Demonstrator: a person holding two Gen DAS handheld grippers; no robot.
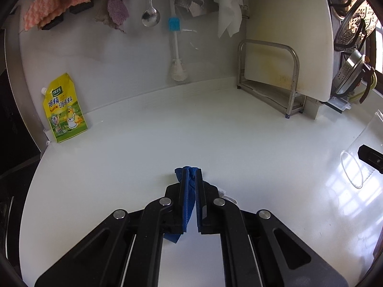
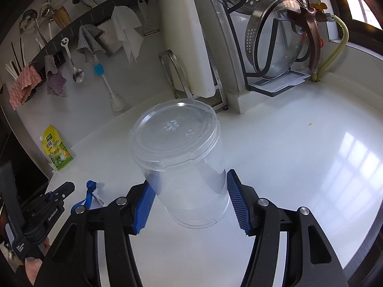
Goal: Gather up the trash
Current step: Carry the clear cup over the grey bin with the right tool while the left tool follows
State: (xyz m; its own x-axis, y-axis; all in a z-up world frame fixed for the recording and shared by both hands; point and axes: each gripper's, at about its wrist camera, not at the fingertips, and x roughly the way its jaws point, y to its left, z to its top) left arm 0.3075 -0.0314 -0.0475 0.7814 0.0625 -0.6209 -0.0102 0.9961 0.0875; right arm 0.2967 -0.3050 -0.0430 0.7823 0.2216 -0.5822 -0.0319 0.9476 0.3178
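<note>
Trash in both grips: my left gripper point(image 1: 191, 177) pinches a blue scrap point(image 1: 189, 191), my right gripper point(image 2: 189, 201) clamps a clear cup point(image 2: 177, 148). Next, I judge, both go to a bin, unseen here.

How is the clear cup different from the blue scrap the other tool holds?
The clear plastic cup is rigid, see-through and lidded; the blue scrap is limp, opaque and crumpled. The right tool spreads wide around the cup; the left tool pinches nearly shut. Both are held over the white counter.

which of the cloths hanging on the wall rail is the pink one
The pink cloth is the one at the far left end of the rail, with a wavy bumpy texture. The grey-purple cloths and the white cloth hang further right.
</note>
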